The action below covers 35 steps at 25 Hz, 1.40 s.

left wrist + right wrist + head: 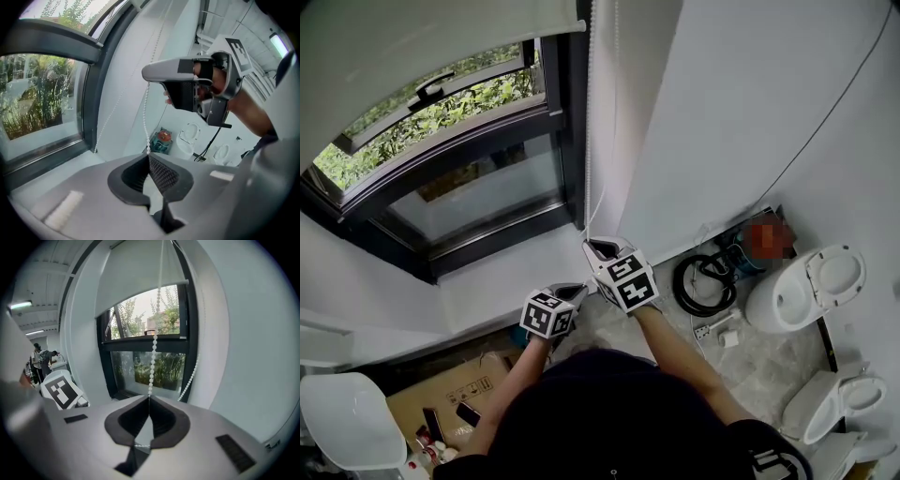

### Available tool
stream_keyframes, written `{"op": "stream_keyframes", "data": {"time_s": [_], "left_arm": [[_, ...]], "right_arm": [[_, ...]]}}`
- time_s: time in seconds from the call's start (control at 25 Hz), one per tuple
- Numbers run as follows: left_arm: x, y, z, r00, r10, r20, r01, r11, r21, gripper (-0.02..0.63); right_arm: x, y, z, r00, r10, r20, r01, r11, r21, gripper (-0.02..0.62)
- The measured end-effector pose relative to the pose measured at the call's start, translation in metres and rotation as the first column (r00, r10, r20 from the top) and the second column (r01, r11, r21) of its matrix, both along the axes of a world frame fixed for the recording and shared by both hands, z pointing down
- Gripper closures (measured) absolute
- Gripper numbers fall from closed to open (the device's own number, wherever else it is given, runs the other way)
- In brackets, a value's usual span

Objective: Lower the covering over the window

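Pinching the white bead chain (pixel 153 357), left gripper (pixel 149 157) and right gripper (pixel 149 399) are both closed; the white fabric roller blind (pixel 140 282) covers only the black-framed window (pixel 478 187) top.

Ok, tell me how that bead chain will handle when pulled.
Probably floppy: the bead chain curves slackly where it hangs free by the window. Likely light, since its beads are small. It should slip little: the right gripper and left gripper are shut on it, and beads would catch.
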<state>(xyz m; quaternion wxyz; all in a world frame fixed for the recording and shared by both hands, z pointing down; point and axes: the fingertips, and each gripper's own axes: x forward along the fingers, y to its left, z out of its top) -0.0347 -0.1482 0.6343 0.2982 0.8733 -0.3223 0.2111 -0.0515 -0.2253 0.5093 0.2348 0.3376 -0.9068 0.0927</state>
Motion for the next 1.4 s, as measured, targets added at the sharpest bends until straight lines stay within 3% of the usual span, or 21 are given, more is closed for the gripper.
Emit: {"op": "stream_keyframes", "data": {"time_s": [0.52,0.68,0.8,1.04,1.4], "left_arm": [[-0.006,-0.008,-0.011,0.999,-0.026,0.027,0.024,0.997,0.071,0.592],[-0.006,-0.013,-0.021,0.999,-0.036,0.005,0.035,0.995,0.095,0.495],[-0.007,-0.021,-0.042,0.998,-0.055,-0.027,0.059,0.988,0.143,0.489],[-0.017,-0.044,-0.104,0.992,-0.095,-0.080,0.114,0.951,0.286,0.489],[-0.021,-0.066,-0.198,0.987,-0.084,-0.133,0.139,0.868,0.476,0.489]], "right_arm": [[0.005,-0.002,0.006,1.000,0.015,-0.003,-0.015,1.000,-0.003,0.583],[0.005,-0.002,0.006,1.000,0.015,-0.004,-0.015,1.000,-0.004,0.581],[0.005,-0.002,0.006,1.000,0.015,-0.004,-0.015,1.000,-0.003,0.581],[0.004,0.000,0.005,1.000,0.014,-0.002,-0.014,1.000,-0.003,0.583],[0.001,0.005,0.005,1.000,0.008,0.009,-0.008,1.000,-0.003,0.581]]}}
